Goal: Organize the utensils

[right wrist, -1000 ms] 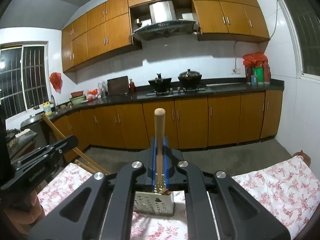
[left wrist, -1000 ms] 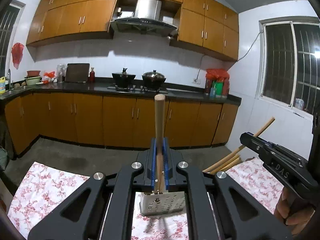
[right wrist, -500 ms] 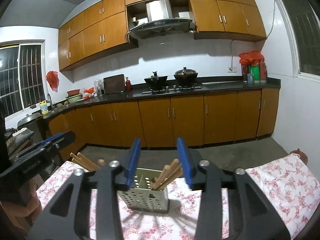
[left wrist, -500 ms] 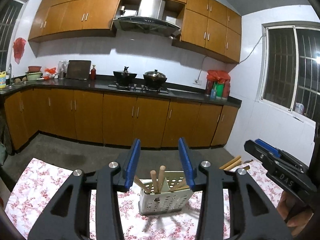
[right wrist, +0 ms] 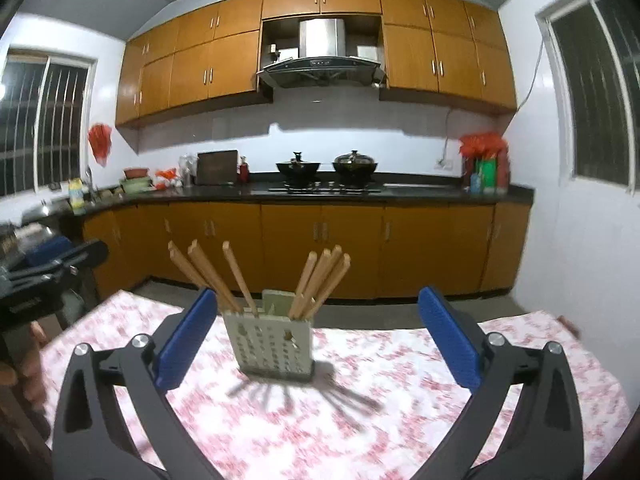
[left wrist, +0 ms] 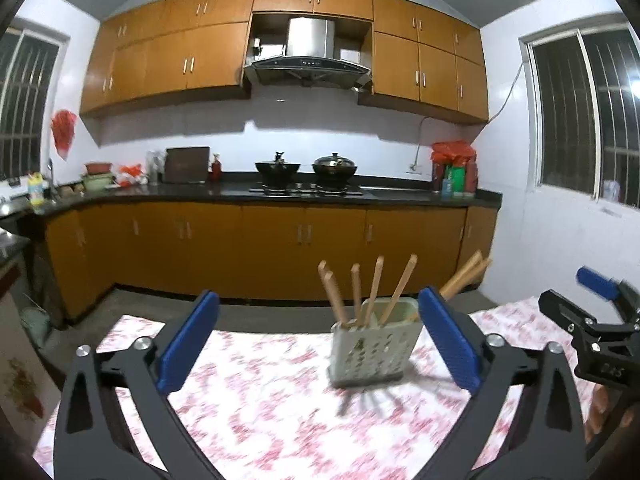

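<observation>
A pale perforated utensil holder (left wrist: pixel 372 346) stands upright on the floral tablecloth (left wrist: pixel 260 408); it also shows in the right wrist view (right wrist: pixel 272 344). Several wooden chopsticks (left wrist: pixel 374 290) stand in it, leaning apart (right wrist: pixel 320 276). My left gripper (left wrist: pixel 318 338) is wide open and empty, pulled back from the holder, which sits toward its right finger. My right gripper (right wrist: pixel 316 336) is wide open and empty, with the holder toward its left finger. Each gripper shows at the edge of the other's view: the right one (left wrist: pixel 592 320) and the left one (right wrist: pixel 44 264).
The table's far edge (right wrist: pixel 360 320) drops to a grey floor. Beyond stand brown cabinets (left wrist: pixel 280 248), a dark counter with two pots (left wrist: pixel 306 168), and windows on both side walls.
Both grippers opened and let go of their chopsticks, which now stand in the holder. Both grippers then drew back and opened wider.
</observation>
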`<state>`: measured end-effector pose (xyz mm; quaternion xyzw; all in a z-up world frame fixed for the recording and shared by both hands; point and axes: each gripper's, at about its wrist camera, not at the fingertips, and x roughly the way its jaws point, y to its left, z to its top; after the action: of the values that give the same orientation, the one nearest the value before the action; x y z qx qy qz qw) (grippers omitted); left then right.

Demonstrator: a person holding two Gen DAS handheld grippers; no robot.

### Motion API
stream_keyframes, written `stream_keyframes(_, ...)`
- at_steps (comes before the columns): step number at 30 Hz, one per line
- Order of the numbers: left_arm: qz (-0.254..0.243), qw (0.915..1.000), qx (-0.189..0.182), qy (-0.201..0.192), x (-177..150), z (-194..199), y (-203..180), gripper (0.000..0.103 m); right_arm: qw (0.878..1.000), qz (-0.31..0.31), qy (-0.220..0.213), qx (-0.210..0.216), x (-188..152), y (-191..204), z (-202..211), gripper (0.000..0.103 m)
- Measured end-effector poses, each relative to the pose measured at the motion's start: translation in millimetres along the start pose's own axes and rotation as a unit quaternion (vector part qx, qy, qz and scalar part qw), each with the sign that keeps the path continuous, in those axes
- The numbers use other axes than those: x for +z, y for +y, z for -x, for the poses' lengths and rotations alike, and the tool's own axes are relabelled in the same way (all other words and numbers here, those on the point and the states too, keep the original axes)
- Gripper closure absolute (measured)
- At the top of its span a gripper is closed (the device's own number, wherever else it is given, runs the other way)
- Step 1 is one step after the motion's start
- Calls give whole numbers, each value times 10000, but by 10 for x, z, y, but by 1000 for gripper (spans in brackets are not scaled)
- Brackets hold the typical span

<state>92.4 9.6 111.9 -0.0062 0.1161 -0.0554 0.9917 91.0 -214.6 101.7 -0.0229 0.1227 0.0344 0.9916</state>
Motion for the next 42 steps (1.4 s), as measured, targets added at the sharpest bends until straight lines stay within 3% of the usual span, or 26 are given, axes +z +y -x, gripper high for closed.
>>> stream_keyframes(7, -7, 9997, 219, 142, -413, 291, 56, 2, 9998, 30, 199, -92, -392, 151, 245, 4)
stream_keyframes(19, -125, 9973, 482, 547, -941, 428, 22, 2, 9978, -122, 594, -263, -929, 222, 390, 4)
stream_keyframes(42, -139, 9955, 506, 792, -1252, 455, -15, 2, 9954, -350, 837, -318, -1156, 169, 364, 4)
